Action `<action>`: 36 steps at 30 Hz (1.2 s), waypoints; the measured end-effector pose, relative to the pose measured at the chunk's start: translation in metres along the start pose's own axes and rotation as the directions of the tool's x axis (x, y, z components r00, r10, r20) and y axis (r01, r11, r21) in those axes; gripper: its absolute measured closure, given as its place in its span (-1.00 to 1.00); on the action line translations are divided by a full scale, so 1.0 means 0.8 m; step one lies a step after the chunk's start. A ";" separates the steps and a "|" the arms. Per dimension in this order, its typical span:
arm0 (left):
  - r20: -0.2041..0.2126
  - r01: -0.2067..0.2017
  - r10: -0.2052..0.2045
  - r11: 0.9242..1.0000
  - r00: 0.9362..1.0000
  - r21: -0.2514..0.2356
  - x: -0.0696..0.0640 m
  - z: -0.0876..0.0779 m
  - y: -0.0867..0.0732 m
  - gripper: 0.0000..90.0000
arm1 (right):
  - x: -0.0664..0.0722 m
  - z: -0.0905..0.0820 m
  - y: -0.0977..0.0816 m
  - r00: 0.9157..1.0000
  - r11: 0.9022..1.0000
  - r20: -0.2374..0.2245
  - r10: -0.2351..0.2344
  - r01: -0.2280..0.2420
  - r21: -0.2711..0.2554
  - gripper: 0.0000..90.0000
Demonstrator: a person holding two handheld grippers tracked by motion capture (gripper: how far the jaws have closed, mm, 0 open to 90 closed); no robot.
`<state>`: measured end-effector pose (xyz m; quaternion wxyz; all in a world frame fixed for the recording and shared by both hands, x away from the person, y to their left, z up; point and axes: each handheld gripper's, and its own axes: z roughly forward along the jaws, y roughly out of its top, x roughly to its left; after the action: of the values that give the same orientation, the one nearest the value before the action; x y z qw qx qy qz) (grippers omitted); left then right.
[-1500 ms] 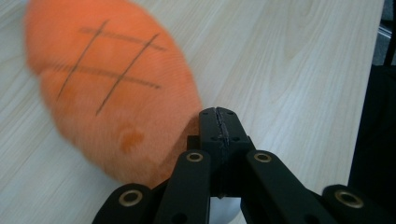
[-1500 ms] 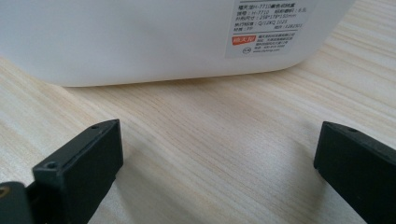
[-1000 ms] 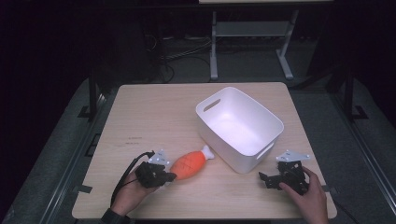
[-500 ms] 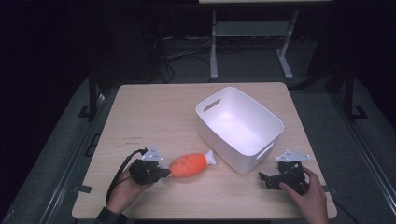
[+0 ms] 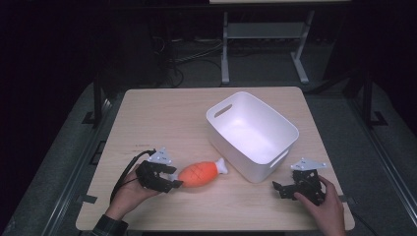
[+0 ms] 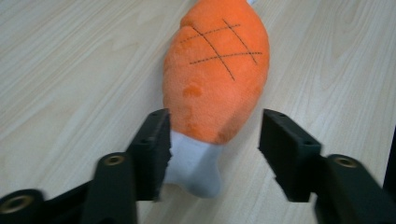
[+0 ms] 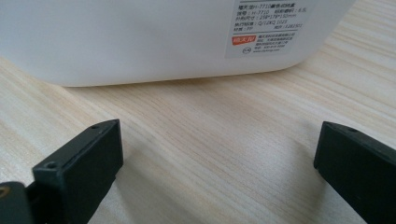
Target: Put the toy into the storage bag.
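An orange plush drumstick (image 5: 199, 173) with a white end lies on the wooden table, just left of the white bin (image 5: 290, 130). My left gripper (image 5: 174, 178) is open at the toy's left end. In the left gripper view the plush (image 6: 215, 70) points away from me. Its white tip lies between the jaws of the left gripper (image 6: 215, 149), close against the left one, with a gap to the right one. My right gripper (image 5: 282, 189) rests open on the table near the front right corner, with nothing between its fingers. In its own view the right gripper (image 7: 219, 154) faces the bin wall (image 7: 140, 42).
The bin is empty, has cut-out handles and stands at an angle right of the table's middle. The table (image 5: 162, 118) shows bare wood at the back left. Its front edge runs just behind both hands. Dark floor, cables and a metal stand lie beyond.
My left gripper has drawn back slightly to the left along the plush, so its jaws now sit at the toy's end. The plush, bin and right gripper have stayed in place.
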<state>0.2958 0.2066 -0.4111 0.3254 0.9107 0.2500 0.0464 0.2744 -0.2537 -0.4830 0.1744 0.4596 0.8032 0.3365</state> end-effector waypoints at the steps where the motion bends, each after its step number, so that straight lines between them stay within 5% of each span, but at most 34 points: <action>1: 0.006 -0.004 0.004 1.000 1.000 -0.006 0.002 0.000 0.002 -0.19 | 0.000 0.000 0.000 1.000 1.000 0.000 0.000 0.000 0.000 -0.98; 10: 0.017 -0.068 0.068 0.998 0.998 0.010 0.010 0.005 0.014 -0.69 | 0.000 0.000 0.000 1.000 1.000 0.000 0.000 0.000 0.000 -0.98; 24: 0.029 -0.151 0.150 0.988 0.988 0.032 0.008 0.024 0.044 -0.71 | 0.000 0.000 0.000 1.000 1.000 0.000 0.000 0.000 0.000 -0.98; 31: 0.057 -0.215 0.213 0.975 0.975 0.048 0.005 0.037 0.063 -0.71 | 0.000 0.000 0.000 1.000 1.000 0.000 0.000 0.000 0.000 -0.98; 36: 0.080 -0.225 0.221 0.973 0.972 0.046 0.001 0.050 0.070 -0.72 | 0.000 0.000 0.000 1.000 1.000 0.000 0.000 0.000 0.000 -0.98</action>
<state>0.3302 0.1472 -0.4080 0.3020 0.9428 0.1349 0.0420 0.2744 -0.2537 -0.4830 0.1743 0.4596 0.8032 0.3366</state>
